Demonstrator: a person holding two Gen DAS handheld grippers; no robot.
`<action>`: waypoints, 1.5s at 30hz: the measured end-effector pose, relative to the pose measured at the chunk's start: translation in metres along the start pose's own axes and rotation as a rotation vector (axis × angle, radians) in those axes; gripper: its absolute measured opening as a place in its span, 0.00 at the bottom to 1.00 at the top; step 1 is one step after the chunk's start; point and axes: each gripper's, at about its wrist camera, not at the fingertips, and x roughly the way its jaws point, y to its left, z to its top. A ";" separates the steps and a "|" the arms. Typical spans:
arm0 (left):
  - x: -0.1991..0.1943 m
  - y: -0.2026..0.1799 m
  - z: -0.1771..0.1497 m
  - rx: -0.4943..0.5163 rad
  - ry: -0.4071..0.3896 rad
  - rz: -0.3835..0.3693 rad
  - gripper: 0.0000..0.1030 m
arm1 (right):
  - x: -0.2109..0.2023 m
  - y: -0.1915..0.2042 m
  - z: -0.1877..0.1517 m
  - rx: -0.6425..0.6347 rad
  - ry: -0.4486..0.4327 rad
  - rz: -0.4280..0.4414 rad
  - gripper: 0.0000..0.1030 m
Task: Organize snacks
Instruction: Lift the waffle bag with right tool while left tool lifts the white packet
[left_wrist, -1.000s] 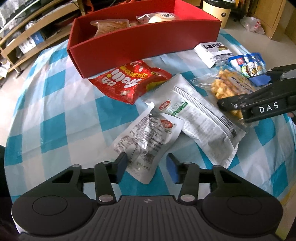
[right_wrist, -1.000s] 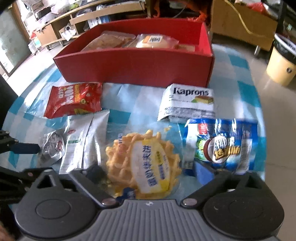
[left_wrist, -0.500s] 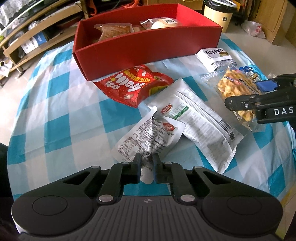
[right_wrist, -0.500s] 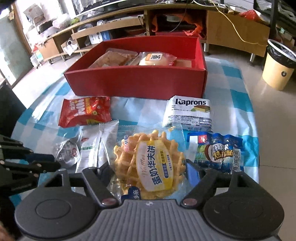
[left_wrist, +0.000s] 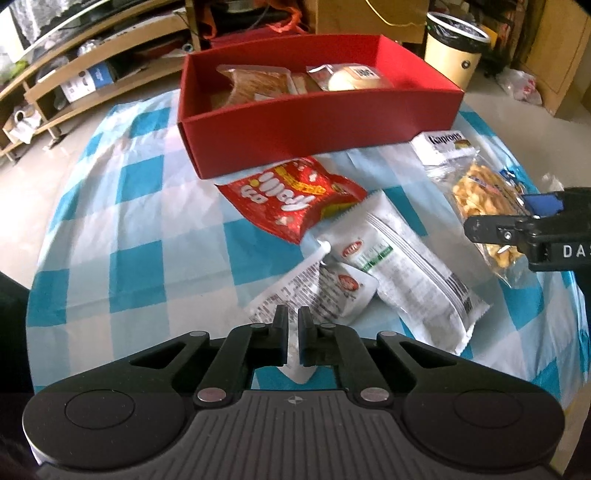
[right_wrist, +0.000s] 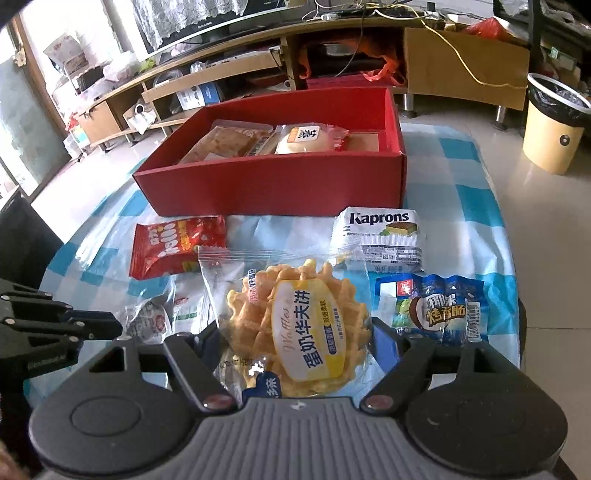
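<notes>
Snack packets (right_wrist: 295, 325): six outside, three boxed

box (right_wrist: 280, 184) behind snack packets (right_wrist: 376, 236) (two packs inside), on table (left_wrist: 140, 229)

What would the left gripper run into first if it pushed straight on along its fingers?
The left gripper is already shut on the small silver sachet, so that comes first. Beyond it probably lies the checked tablecloth, since the gripper points steeply down; depth is unclear.
</notes>
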 end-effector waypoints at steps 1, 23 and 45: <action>-0.001 0.001 0.001 -0.002 -0.003 -0.001 0.08 | -0.001 0.000 0.000 0.001 -0.005 0.000 0.72; 0.009 -0.012 0.014 0.282 -0.035 -0.177 0.77 | 0.002 -0.006 0.004 0.041 -0.021 0.024 0.72; 0.004 0.002 0.014 0.176 -0.021 -0.106 0.41 | 0.004 -0.010 0.009 0.075 -0.048 0.065 0.72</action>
